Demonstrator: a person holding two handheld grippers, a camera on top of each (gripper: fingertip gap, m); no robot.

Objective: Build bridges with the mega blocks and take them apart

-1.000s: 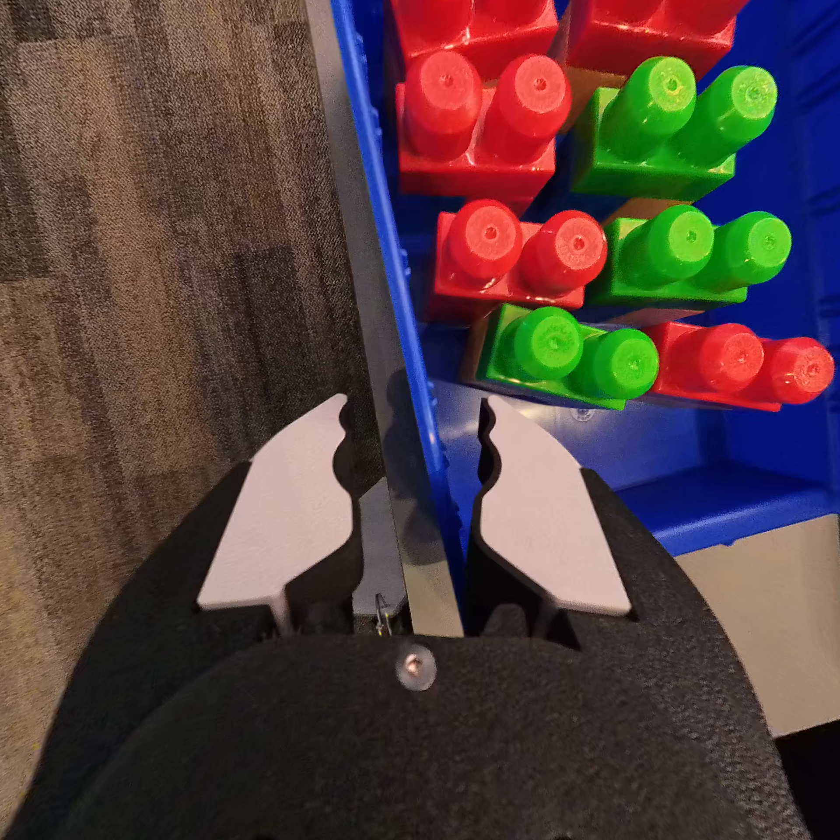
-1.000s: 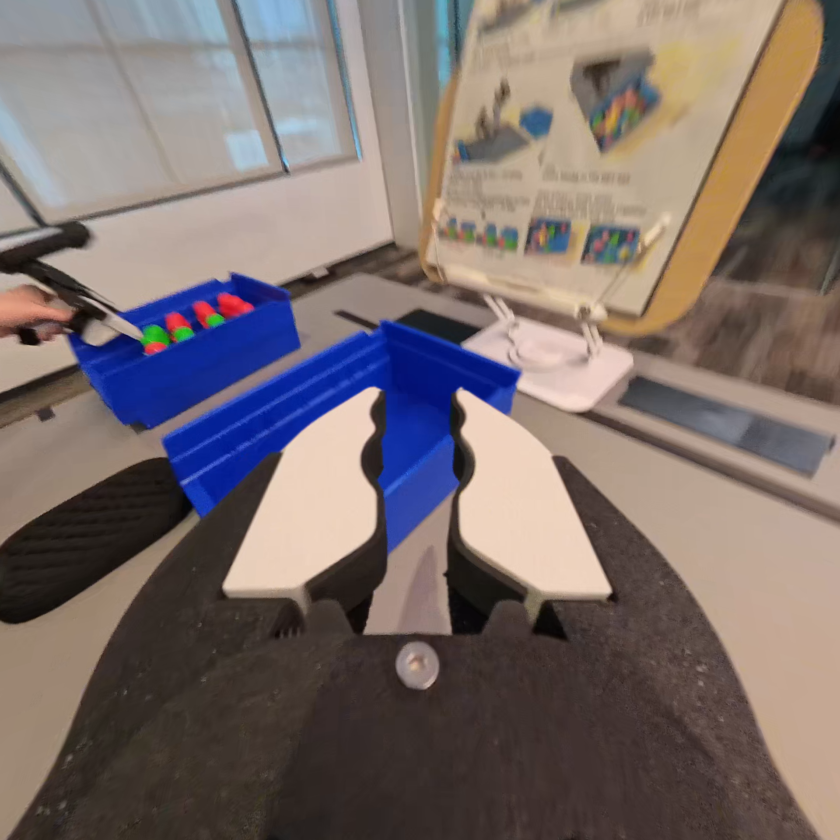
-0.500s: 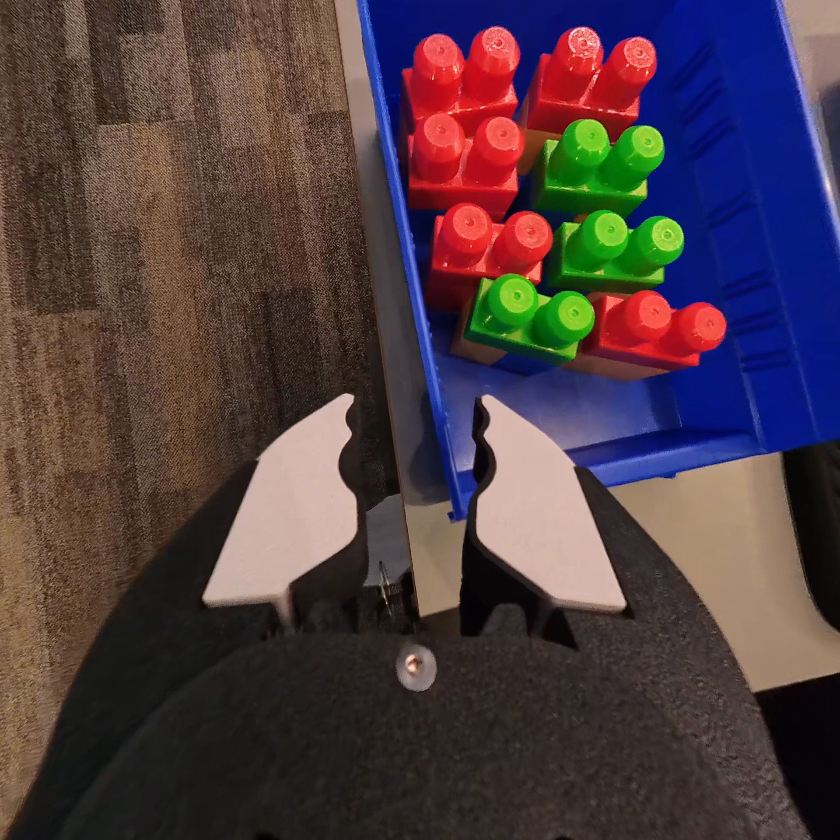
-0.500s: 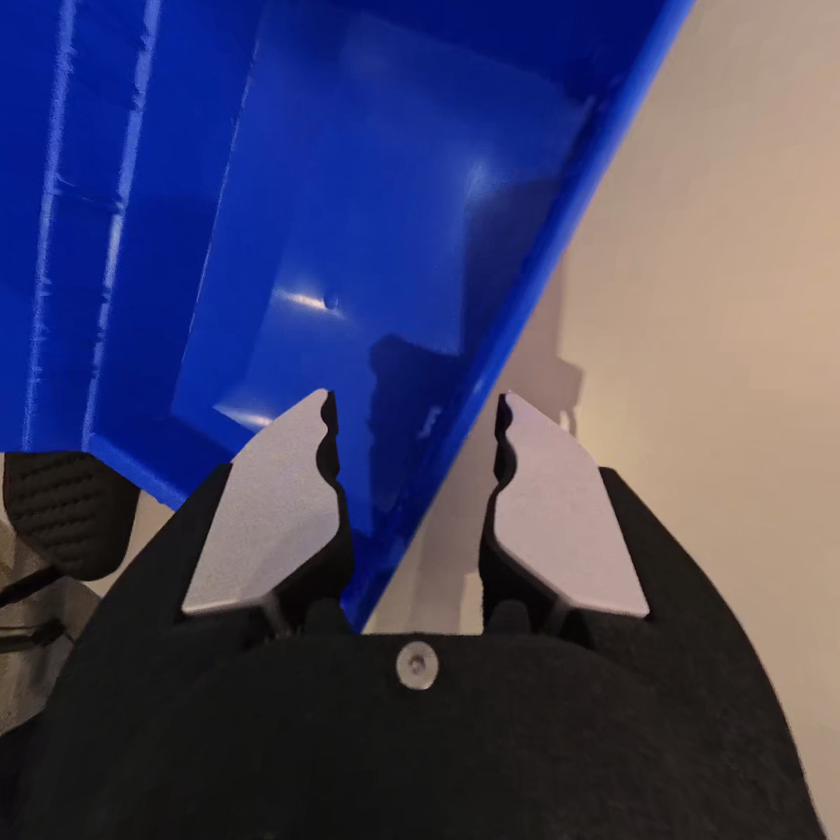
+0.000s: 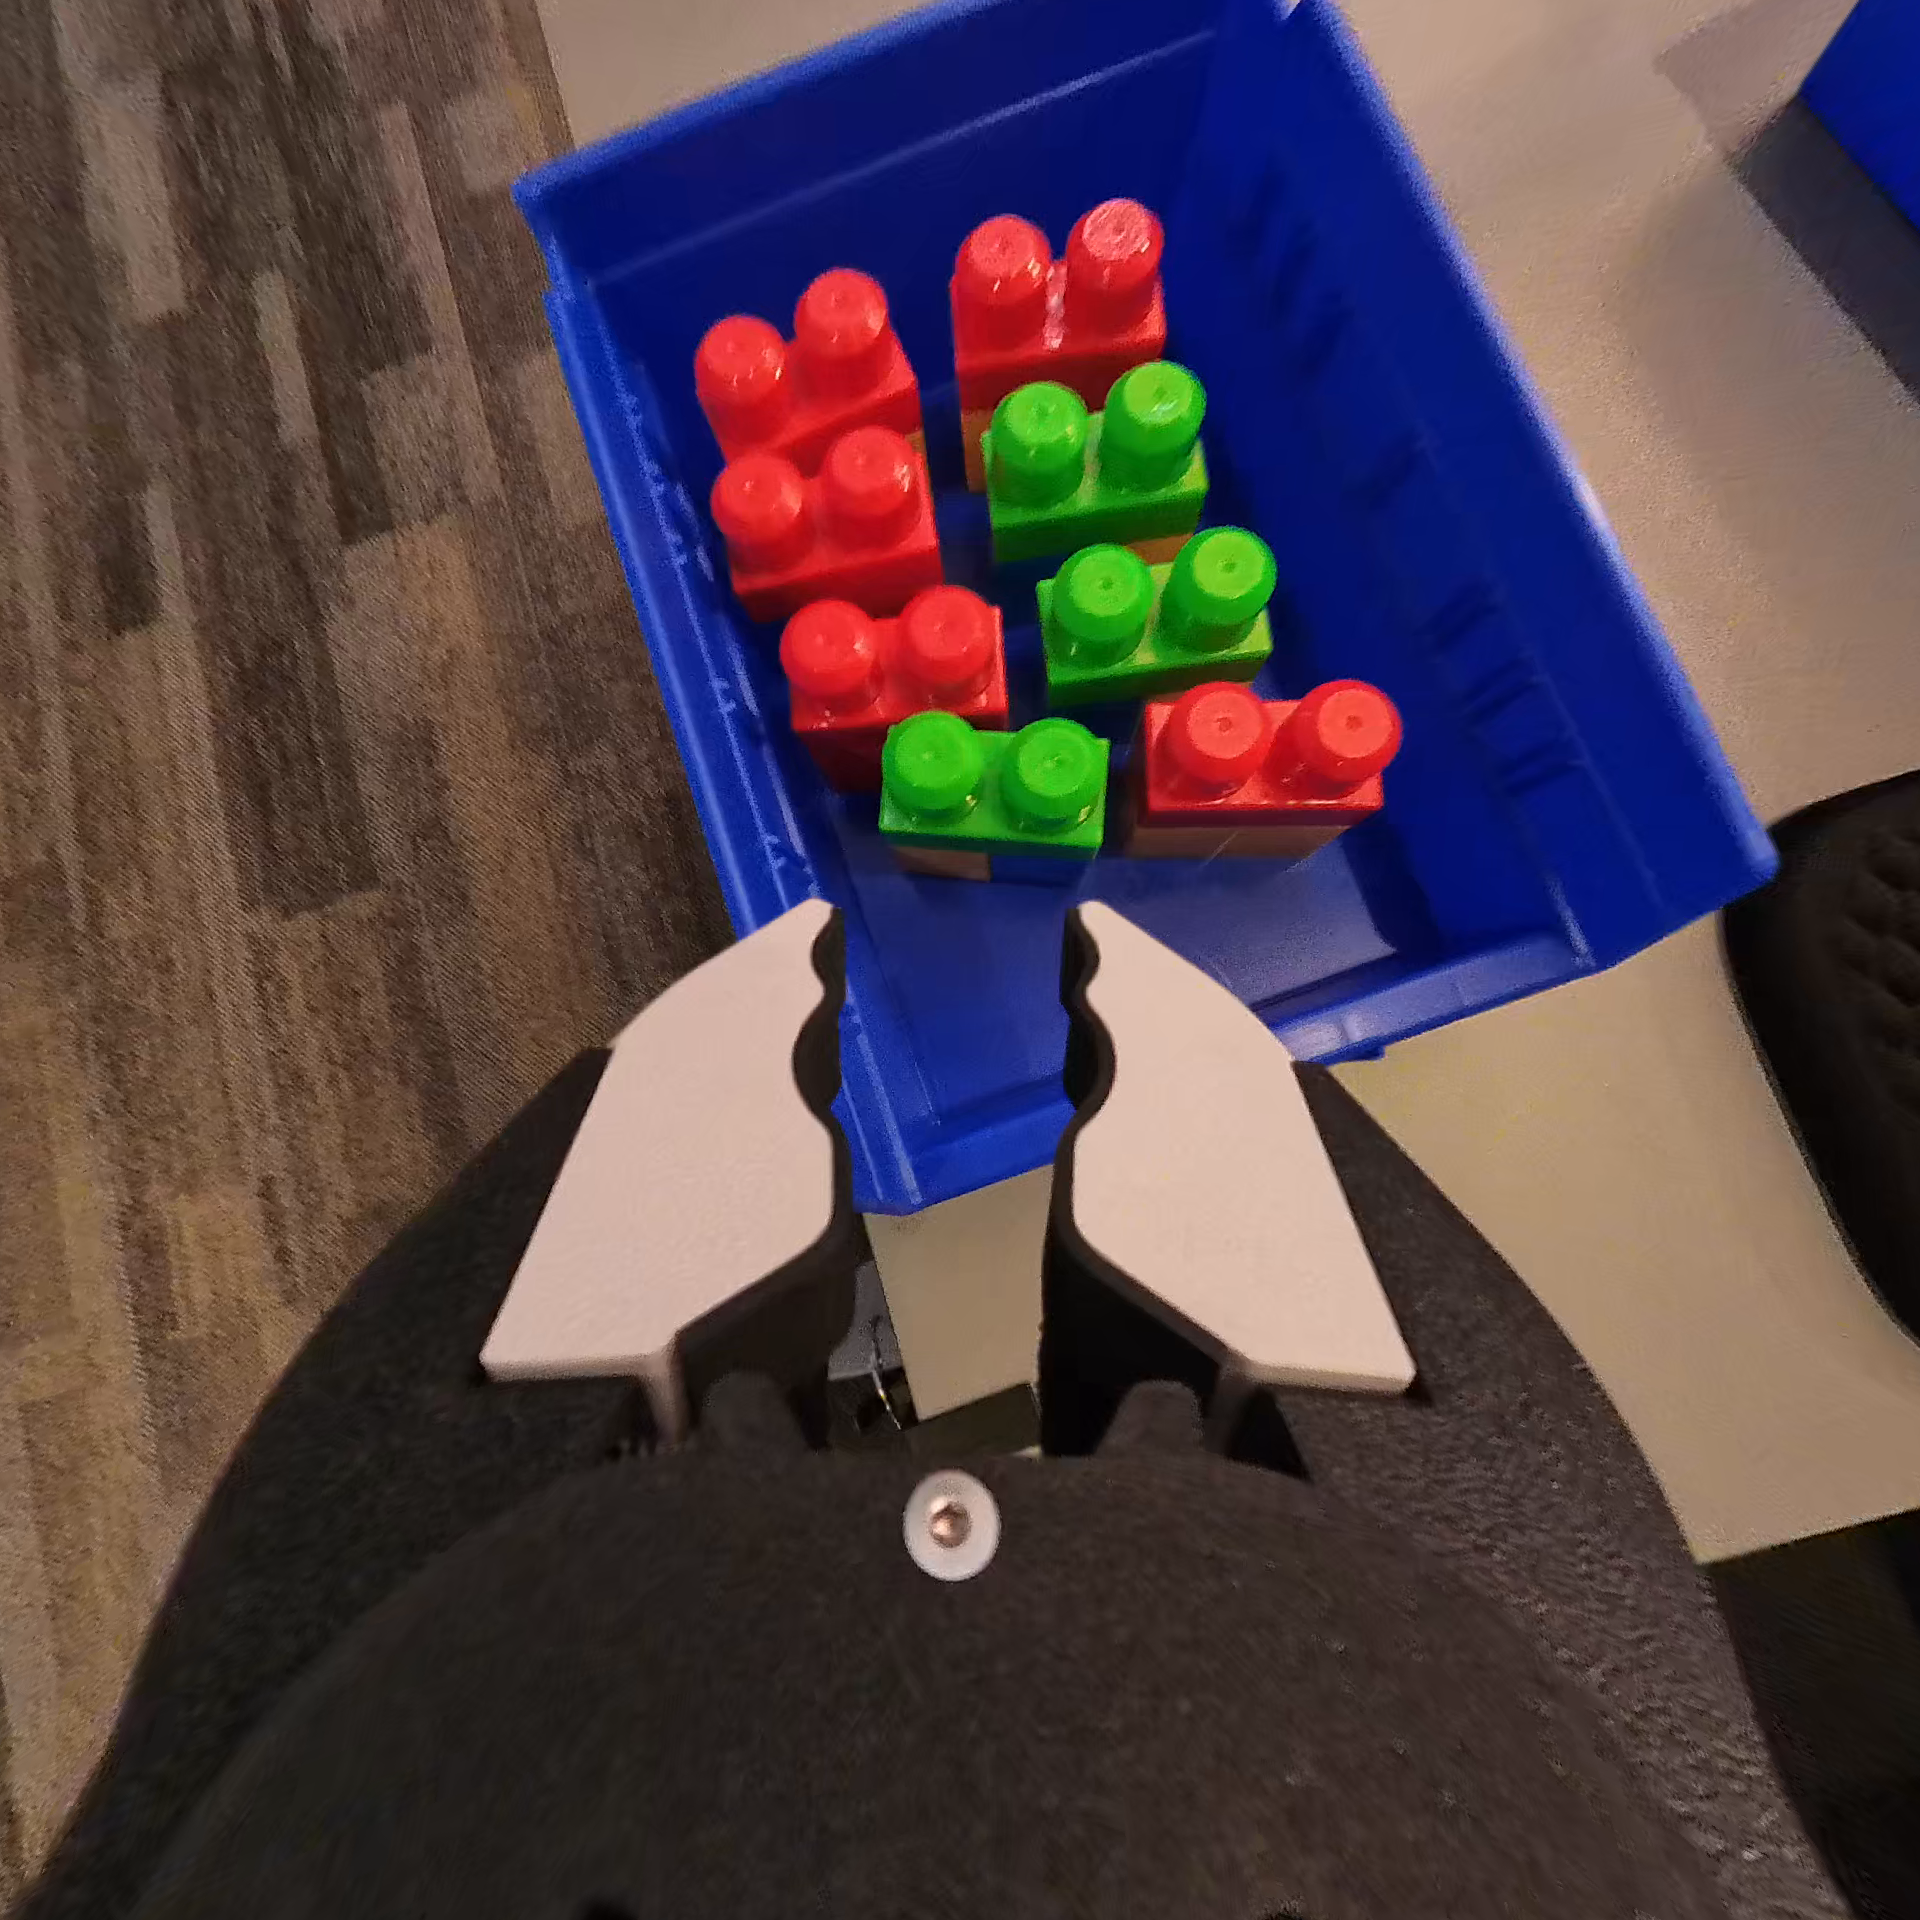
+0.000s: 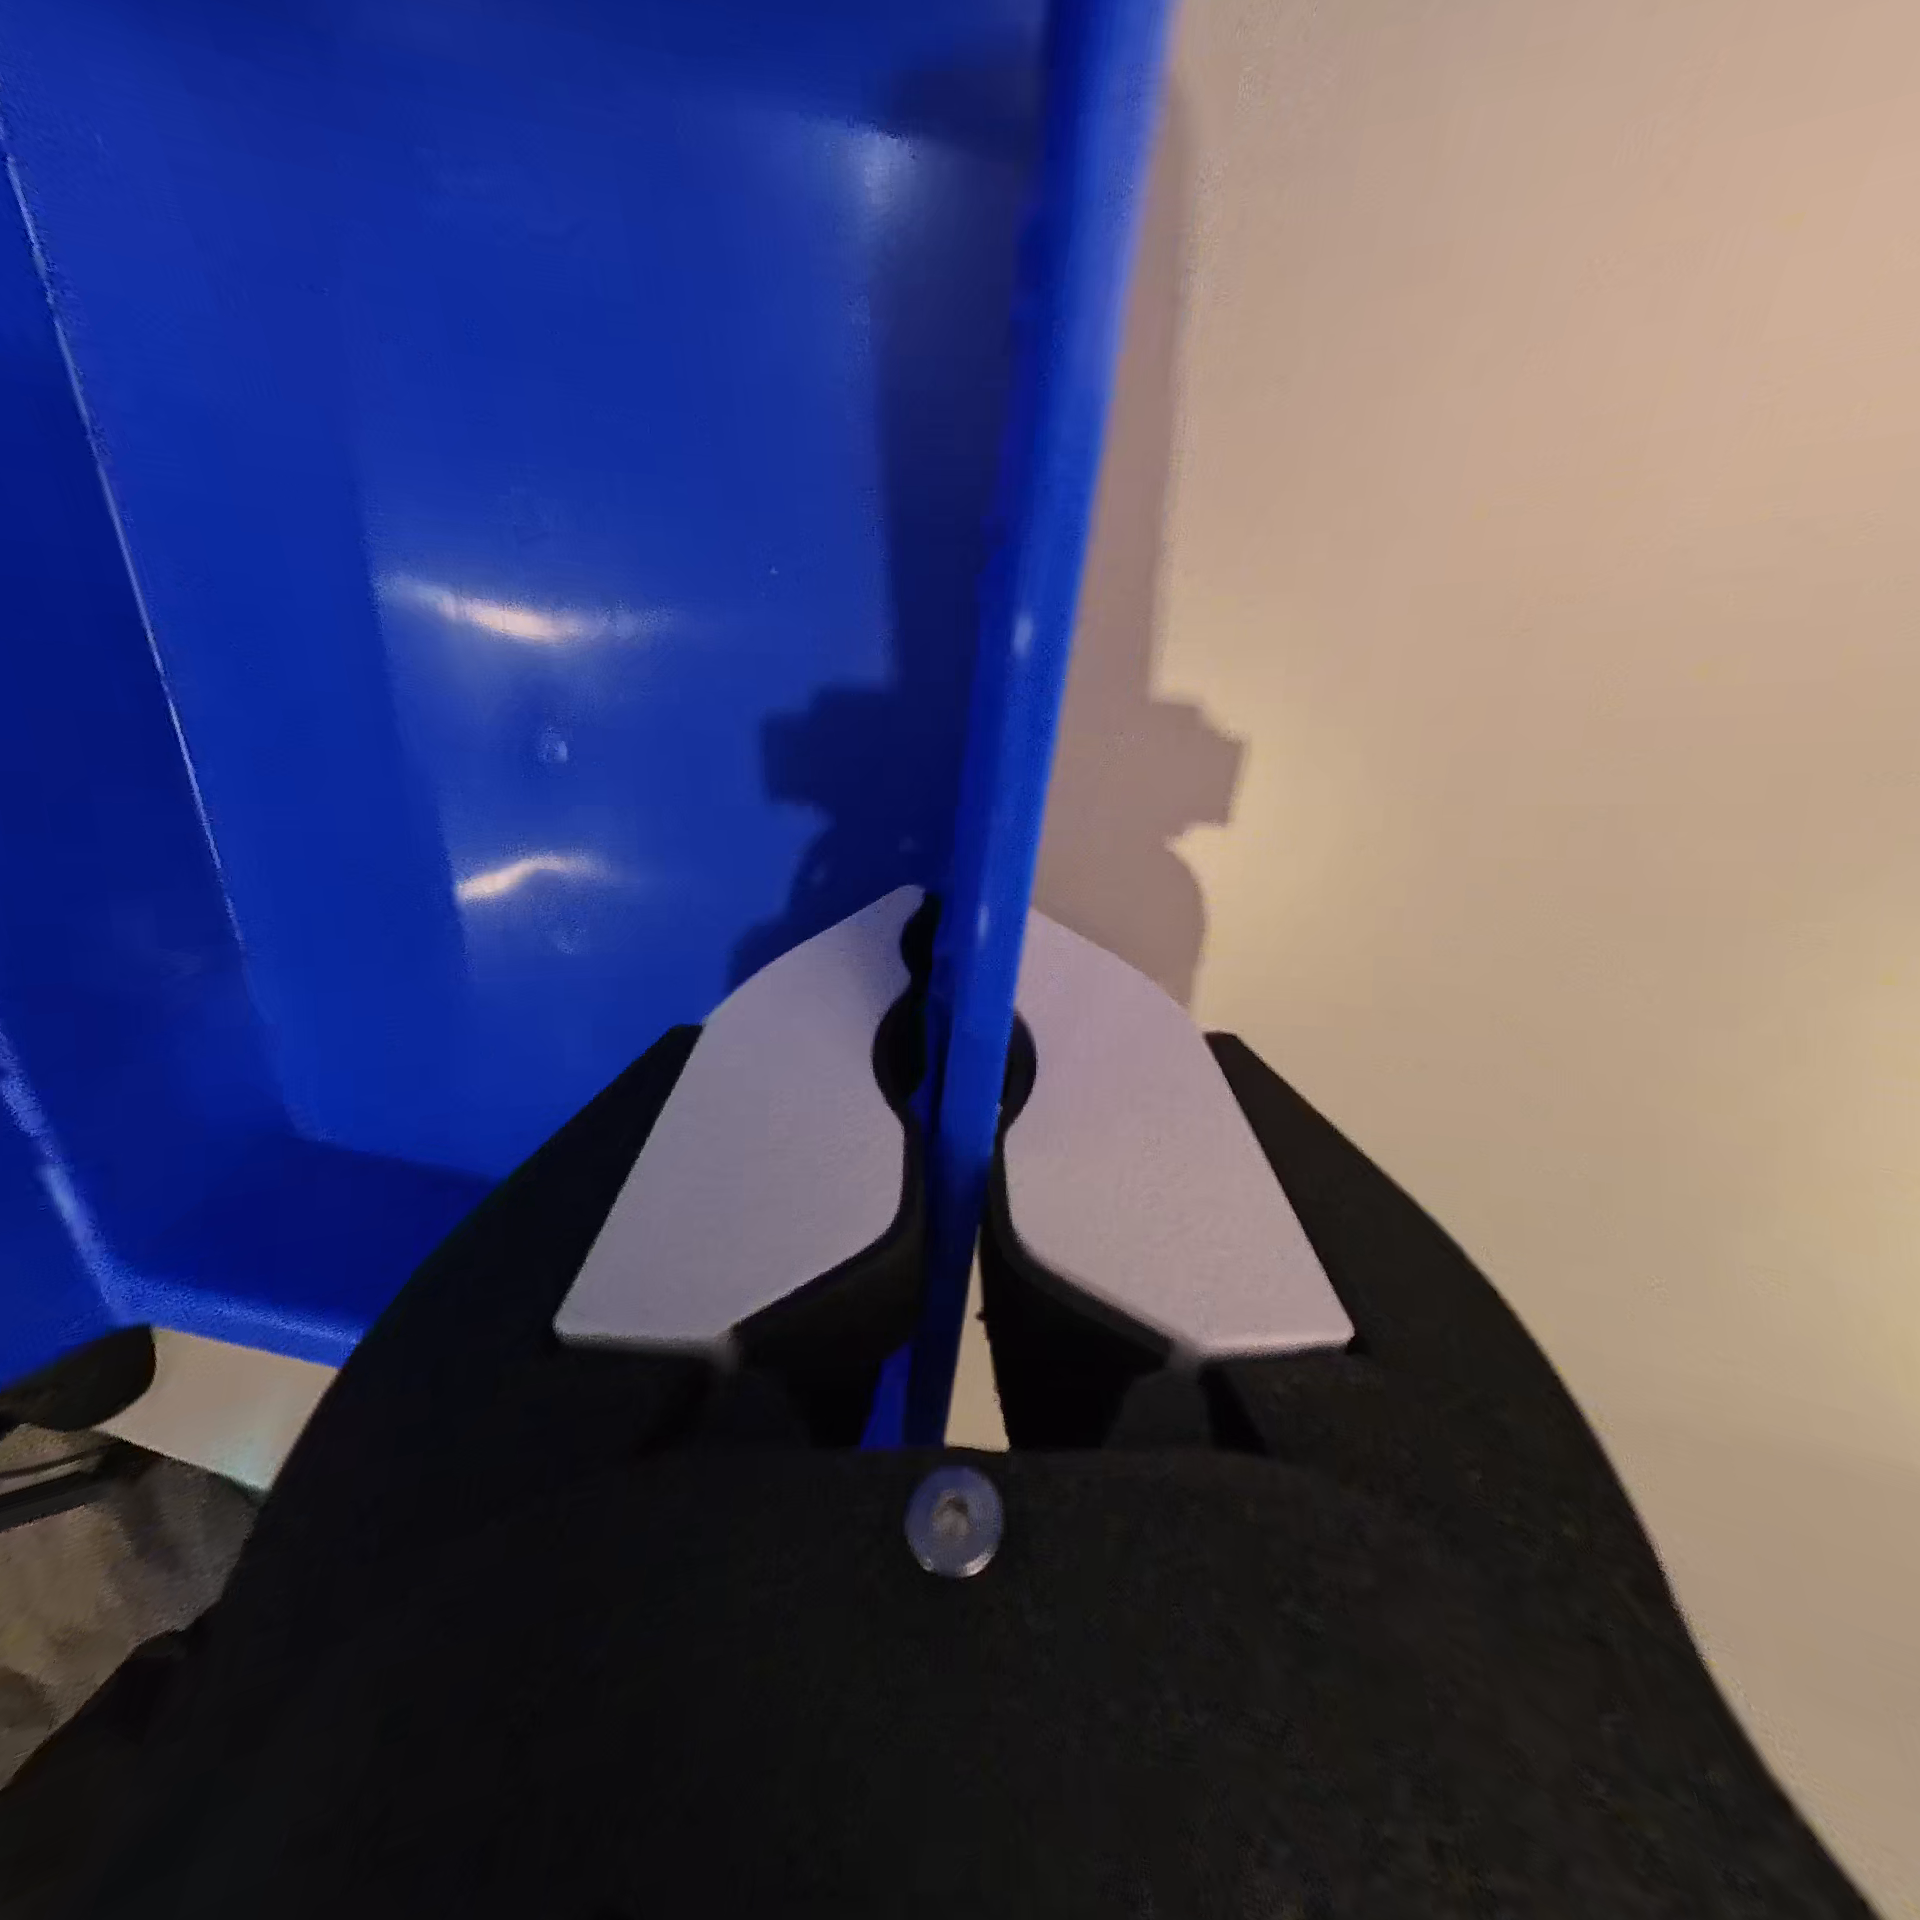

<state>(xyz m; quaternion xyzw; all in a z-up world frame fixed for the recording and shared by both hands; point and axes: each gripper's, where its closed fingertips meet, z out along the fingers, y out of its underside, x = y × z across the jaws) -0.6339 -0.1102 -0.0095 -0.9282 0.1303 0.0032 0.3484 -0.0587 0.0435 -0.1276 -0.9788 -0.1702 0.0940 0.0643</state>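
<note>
In the left wrist view a blue bin (image 5: 1392, 436) on the beige table holds several red and green two-stud mega blocks, among them a green one (image 5: 992, 790) and a red one (image 5: 1262, 764) nearest me. My left gripper (image 5: 948, 920) is open and empty, above the bin's near left corner. In the right wrist view my right gripper (image 6: 961, 914) is shut on the right side wall (image 6: 1029, 582) of a second, empty blue bin (image 6: 499, 540).
The table's left edge borders brown carpet (image 5: 260, 623). A black padded object (image 5: 1839, 1039) lies right of the block bin. A corner of another blue bin (image 5: 1870, 125) shows at the top right. Beige table top (image 6: 1558, 623) lies right of the empty bin.
My left gripper has pulled back and swung right, so the whole block bin now shows. My right gripper dropped to the empty bin and closed on its side wall.
</note>
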